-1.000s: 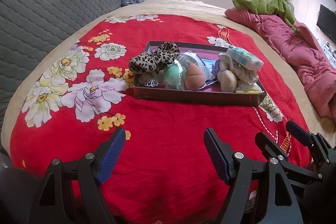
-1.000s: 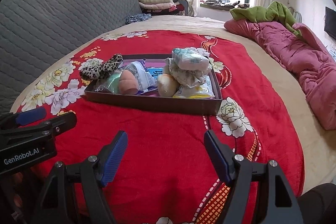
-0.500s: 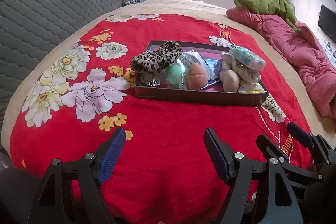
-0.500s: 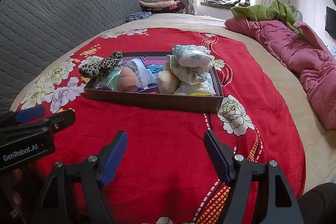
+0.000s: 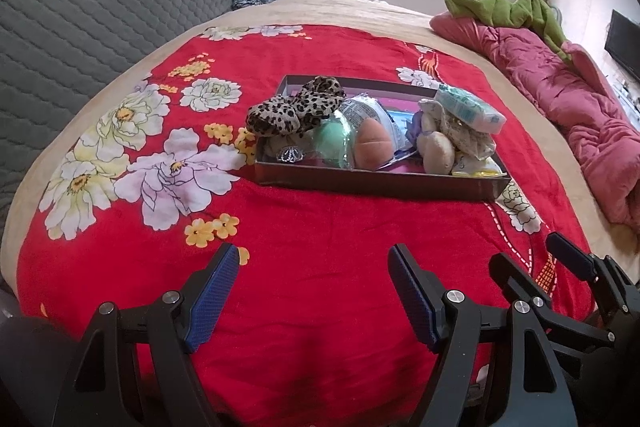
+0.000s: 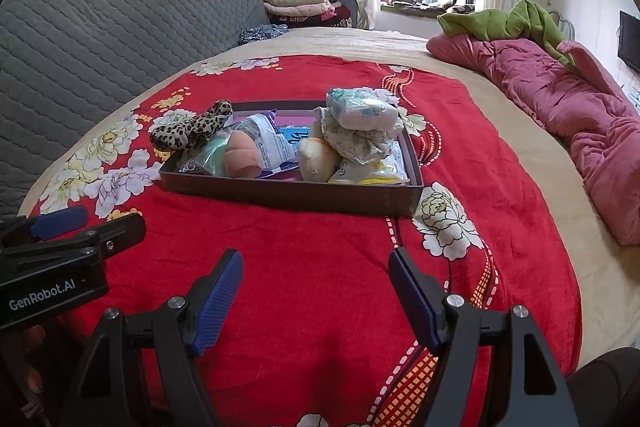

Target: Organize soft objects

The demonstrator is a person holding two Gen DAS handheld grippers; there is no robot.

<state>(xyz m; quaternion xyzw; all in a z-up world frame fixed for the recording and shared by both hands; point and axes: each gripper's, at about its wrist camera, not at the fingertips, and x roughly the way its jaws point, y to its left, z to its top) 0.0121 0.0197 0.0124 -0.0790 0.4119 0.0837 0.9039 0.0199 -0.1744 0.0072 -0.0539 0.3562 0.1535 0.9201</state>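
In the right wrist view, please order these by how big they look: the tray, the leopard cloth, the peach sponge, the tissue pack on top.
1. Tray, clearly largest.
2. Leopard cloth and tissue pack: they look alike in size, so I do not rank them.
3. Peach sponge, smallest.

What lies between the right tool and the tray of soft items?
Only bare red floral blanket lies between the right tool and the tray, in the right wrist view.
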